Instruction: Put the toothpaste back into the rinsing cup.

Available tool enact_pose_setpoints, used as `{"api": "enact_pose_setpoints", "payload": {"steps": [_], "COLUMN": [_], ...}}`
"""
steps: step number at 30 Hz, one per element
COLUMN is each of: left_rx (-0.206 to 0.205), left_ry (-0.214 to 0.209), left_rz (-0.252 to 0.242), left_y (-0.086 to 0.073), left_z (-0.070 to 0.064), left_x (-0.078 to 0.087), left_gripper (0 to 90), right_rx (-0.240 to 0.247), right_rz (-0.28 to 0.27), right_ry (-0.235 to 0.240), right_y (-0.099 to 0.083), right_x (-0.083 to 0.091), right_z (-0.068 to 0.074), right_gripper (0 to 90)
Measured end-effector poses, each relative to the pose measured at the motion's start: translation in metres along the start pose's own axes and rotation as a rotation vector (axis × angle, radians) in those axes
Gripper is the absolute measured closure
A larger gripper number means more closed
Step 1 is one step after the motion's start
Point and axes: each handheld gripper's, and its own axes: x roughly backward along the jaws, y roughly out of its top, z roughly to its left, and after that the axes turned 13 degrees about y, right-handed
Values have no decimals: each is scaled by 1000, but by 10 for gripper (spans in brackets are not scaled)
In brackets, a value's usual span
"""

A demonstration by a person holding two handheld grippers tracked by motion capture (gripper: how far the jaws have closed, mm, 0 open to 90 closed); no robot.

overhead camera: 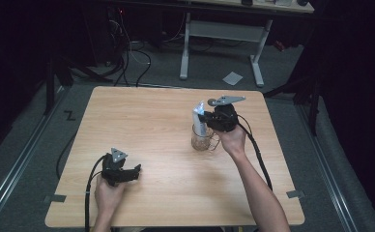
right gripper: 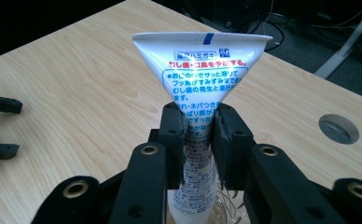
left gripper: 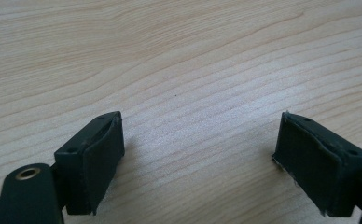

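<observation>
Right gripper [right gripper: 198, 140] fingers clenched on tube [right gripper: 200, 74], upright, lower end inside glass [overhead camera: 201, 138] on tabletop [overhead camera: 147, 125]. Judged: placement nearly done; release, withdrawal left. Left gripper [left gripper: 198, 158] fingers spread, idle above tabletop.

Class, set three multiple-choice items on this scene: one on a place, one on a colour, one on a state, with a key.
1. Where does the tube stand?
A. in the glass mug
B. flat on the table
C. on the floor

2. What colour is the stripe at the tube's crimped end?
A. red
B. blue
C. green

3. How is the left gripper?
A. shut on the tube
B. shut on nothing
C. open, over bare wood

Key: 1 A, its lower end sits inside the mug, with the right gripper clamped on it. 2 B, a blue mark on the top edge. 3 C, its jaws stand wide apart.
</observation>
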Motion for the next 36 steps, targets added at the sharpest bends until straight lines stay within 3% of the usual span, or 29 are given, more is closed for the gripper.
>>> {"api": "enact_pose_setpoints", "payload": {"steps": [10,15,28,32,36], "left_rx": [0,0,-1,0,-1], "left_ry": [0,0,0,0,0], "left_rz": [0,0,0,0,0], "left_y": [0,0,0,0,0], "left_z": [0,0,0,0,0], "left_x": [0,0,0,0,0], "left_gripper": [157,157,157,157,157], "right_rx": [-40,-17,-20,-10,-15], "right_rz": [12,22,6,26,5], "right_ry": [-13,-25,-28,-30,-25], "right_y": [-13,-14,-26,-32,-39], "right_x": [-8,-10,-16,-19,-16], "right_z": [-9,-7,-6,-6,-7], "right_gripper": [745,744,739,735,731]}}
